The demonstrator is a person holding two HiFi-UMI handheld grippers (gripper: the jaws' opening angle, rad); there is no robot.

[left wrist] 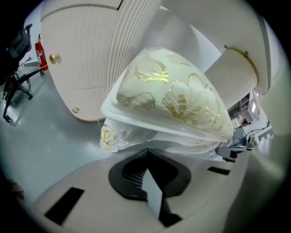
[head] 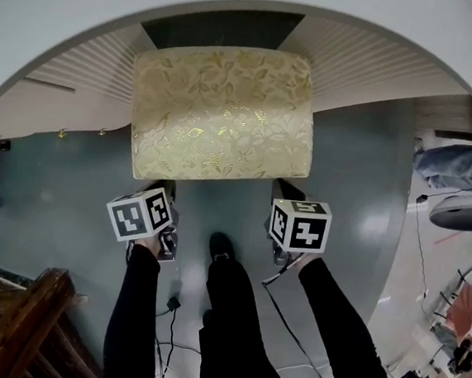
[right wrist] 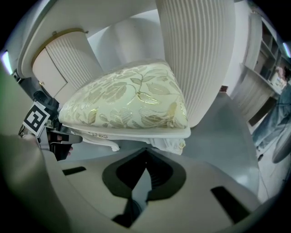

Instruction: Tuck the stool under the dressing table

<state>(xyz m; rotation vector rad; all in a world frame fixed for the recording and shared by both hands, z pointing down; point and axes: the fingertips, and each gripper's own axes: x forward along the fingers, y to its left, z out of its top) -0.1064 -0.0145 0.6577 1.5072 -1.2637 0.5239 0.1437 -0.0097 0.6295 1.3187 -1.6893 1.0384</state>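
Held the tongs [left wrist: 146, 154] pressed together, empty, just beneath the white frame of the stool [left wrist: 136, 119]. Faced its gold-leaf cushion [left wrist: 173, 91], with the ribbed cream dressing table [left wrist: 91, 41] and brass knobs [left wrist: 53, 58] behind, over grey floor [left wrist: 36, 141].

1. I can read no words, numbers or brand names anywhere.
2. The marker cube [head: 140, 215] on my left gripper [left wrist: 146, 154] carries only black-and-white square patterns, no letters.
3. The marker cube [head: 300, 225] on my right gripper [right wrist: 145, 152] carries the same kind of patterns.
4. Any label on the red fire extinguisher [left wrist: 43, 55] is too small to read.
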